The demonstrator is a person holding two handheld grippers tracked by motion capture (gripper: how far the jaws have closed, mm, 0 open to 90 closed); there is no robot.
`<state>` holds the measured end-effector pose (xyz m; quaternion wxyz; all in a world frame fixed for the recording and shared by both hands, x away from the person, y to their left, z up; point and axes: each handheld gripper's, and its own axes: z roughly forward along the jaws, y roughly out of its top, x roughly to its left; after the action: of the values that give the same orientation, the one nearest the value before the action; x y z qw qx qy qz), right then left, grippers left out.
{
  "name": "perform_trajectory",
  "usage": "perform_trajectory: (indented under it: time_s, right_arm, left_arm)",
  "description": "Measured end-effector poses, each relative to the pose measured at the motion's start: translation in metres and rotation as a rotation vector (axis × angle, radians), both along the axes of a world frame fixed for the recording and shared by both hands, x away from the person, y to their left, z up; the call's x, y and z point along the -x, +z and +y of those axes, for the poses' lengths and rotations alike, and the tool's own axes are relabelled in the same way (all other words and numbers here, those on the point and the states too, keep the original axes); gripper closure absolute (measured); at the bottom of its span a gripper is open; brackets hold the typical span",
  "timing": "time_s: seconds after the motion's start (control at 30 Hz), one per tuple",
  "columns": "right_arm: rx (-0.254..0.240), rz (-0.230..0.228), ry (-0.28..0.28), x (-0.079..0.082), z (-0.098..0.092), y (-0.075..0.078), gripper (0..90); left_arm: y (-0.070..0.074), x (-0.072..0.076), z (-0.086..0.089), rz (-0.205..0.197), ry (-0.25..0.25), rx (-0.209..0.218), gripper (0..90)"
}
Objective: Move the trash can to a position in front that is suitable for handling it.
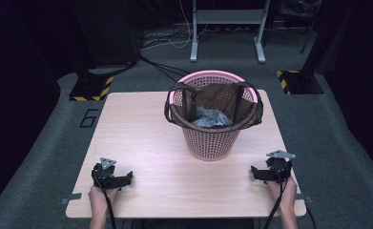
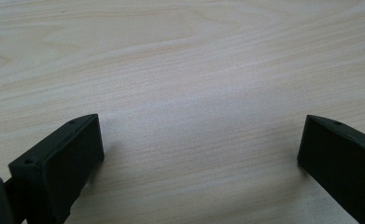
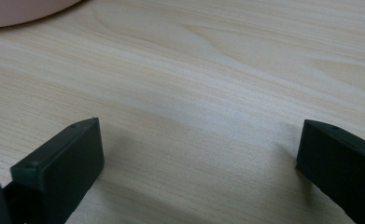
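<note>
The pink basket (image 1: 212,129) stood upright on the far half of the wooden surface (image 1: 141,138), slightly right of centre. A dark brown bag (image 1: 212,102) lined it, the bag's edge folded outward over the rim, with loops hanging down on both sides. Crumpled grey material (image 1: 212,118) lay inside the bag, low in the basket.

The left gripper (image 1: 111,177) rested at the near left corner of the surface, and the right gripper (image 1: 270,171) at the near right edge. Both were well apart from the basket. In the left gripper view the jaws stood fully spread with nothing but bare wood between them. The right gripper view showed the same wide spread and no load, with the basket's pink base (image 3: 21,10) at the upper left corner of that view.

Judged from this layout, the work in hand concerned the bag and the basket, and no contact had yet been made.

Risks noted:
- The basket looked light. A one-sided pull on the bag would probably tip or drag it, unless the other gripper steadied the rim.
- The bag material appeared thin and slack. Jaws closing on a single fold could slip off or tear it.
- A reach to the far rim from either side might knock the near rim.
- The grey contents could spill if the bag were lifted unevenly.
</note>
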<state>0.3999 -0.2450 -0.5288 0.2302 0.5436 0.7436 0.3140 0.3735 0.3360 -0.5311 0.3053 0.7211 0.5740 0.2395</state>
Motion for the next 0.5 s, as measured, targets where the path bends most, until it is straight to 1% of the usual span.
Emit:
perform_trajectory:
  time_s: [0.1,0.13,0.2,0.27,0.33,0.4,0.5]
  right_arm:
    - [-0.002,0.002,0.003,0.000,0.000,0.000,0.0]
    - [-0.005,0.004,0.002,0.000,0.000,0.000,0.0]
    - [-0.005,0.005,0.002,0.000,0.000,0.000,0.0]
    - [-0.007,0.004,0.002,0.000,0.000,0.000,0.0]
    - [-0.008,0.004,0.002,0.000,0.000,0.000,0.0]
    - [-0.008,0.004,0.003,0.000,0.000,0.000,0.0]
    - [-0.008,0.004,0.004,0.000,0.000,0.000,0.0]
  left_arm:
    - [0.000,0.002,-0.002,0.001,0.012,0.003,0.0]
    - [0.001,0.003,-0.004,0.016,0.014,-0.001,0.0]
    - [0.001,0.003,-0.005,0.020,0.010,-0.001,0.0]
    - [0.003,0.004,-0.006,0.033,0.011,0.003,0.0]
    - [0.005,0.004,-0.007,0.039,0.015,0.051,0.0]
    - [0.006,0.004,-0.009,0.049,0.005,0.072,0.0]
    - [0.008,0.004,-0.015,0.061,-0.017,0.086,0.0]
